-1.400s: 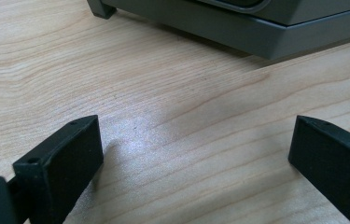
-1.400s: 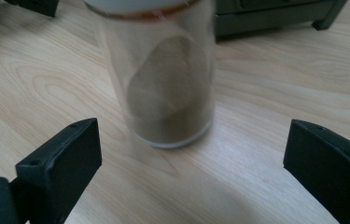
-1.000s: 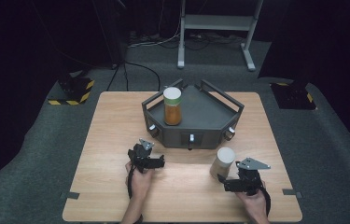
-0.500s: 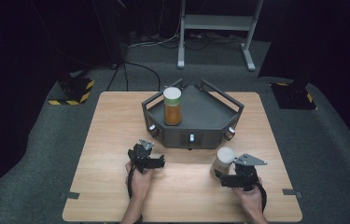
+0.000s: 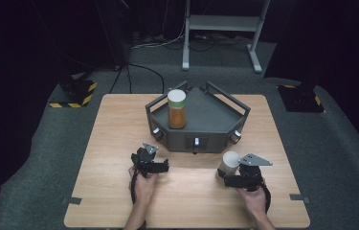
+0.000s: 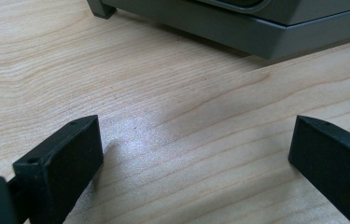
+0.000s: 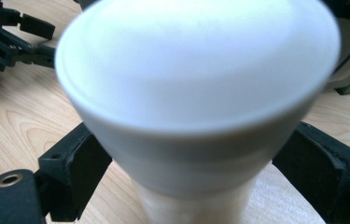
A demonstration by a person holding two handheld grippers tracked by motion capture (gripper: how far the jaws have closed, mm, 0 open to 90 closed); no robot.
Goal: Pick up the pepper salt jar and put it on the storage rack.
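Down at the near edge of the bench (image 5: 119, 139), the person's two hands hold a gripper each. Left gripper (image 5: 154, 164) has its jaws spread wide over bare wood, nothing between them. Right gripper (image 5: 234, 178) has its jaws on either side of a white-capped bottle (image 5: 229, 163), close to its pale body, but I can't tell if they're actually pinching it yet or just bracketing it. Honestly the risk I see: that wide cap over a narrower body looks top-heavy, so a low or off-centre squeeze could tip it or let it slip. Farther back sits a dark grey tray (image 5: 215, 120) with an upright amber jar (image 5: 177, 109), white lid, at its left side.
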